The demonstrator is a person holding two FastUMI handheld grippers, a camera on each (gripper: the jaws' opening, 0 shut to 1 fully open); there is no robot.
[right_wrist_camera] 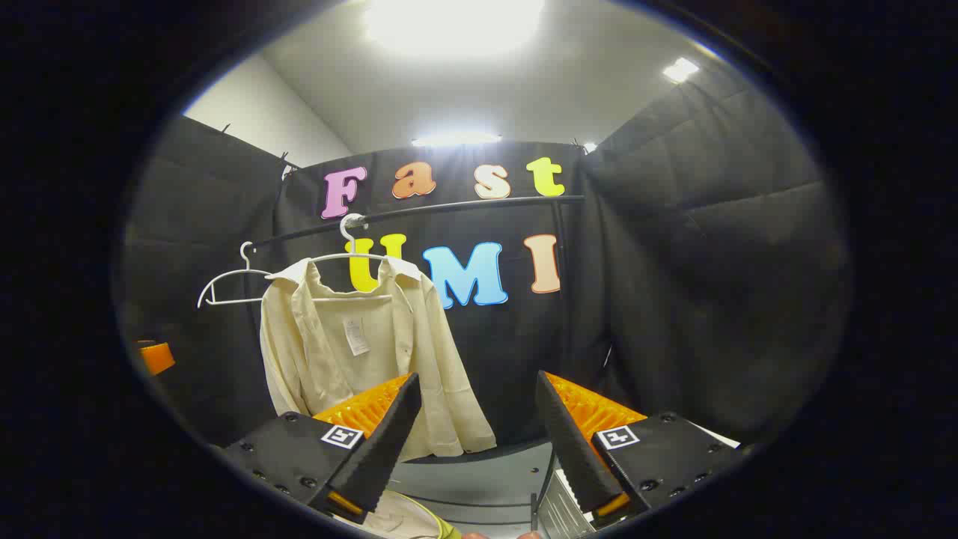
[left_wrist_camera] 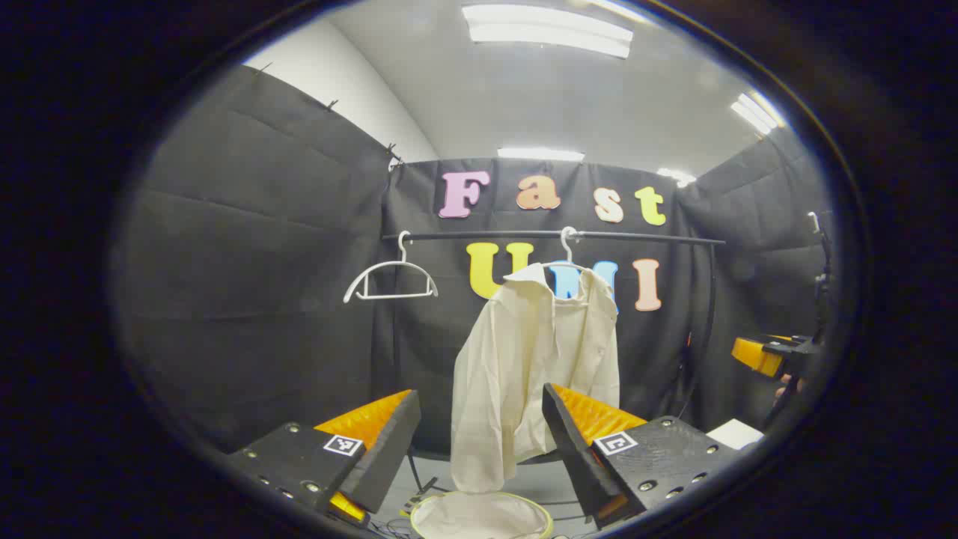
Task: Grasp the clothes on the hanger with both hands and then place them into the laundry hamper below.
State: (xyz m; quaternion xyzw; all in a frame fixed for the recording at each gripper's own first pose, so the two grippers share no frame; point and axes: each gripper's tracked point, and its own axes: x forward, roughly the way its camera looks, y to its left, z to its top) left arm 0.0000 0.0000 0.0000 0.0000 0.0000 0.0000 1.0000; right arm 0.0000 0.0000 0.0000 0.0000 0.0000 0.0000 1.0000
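Note:
A cream shirt [left_wrist_camera: 535, 367] hangs on a white hanger [left_wrist_camera: 569, 251] from a black rail [left_wrist_camera: 651, 238] at the back of the booth. My left gripper [left_wrist_camera: 479, 449] is open, well short of the shirt, whose lower half shows between its fingers. Below it lies the round white hamper [left_wrist_camera: 483, 516]. In the right gripper view the shirt [right_wrist_camera: 359, 359] hangs left of centre. My right gripper [right_wrist_camera: 475, 449] is open and empty, apart from the shirt, and the hamper's rim [right_wrist_camera: 423, 520] shows at the bottom. The other gripper [left_wrist_camera: 763, 355] is at the right edge.
An empty white hanger [left_wrist_camera: 391, 278] hangs on the rail left of the shirt, also seen as the empty hanger [right_wrist_camera: 232, 288]. Black cloth walls close in on both sides. A white object [left_wrist_camera: 737, 433] lies low on the right. The rail's upright post [right_wrist_camera: 563, 247] stands at the back corner.

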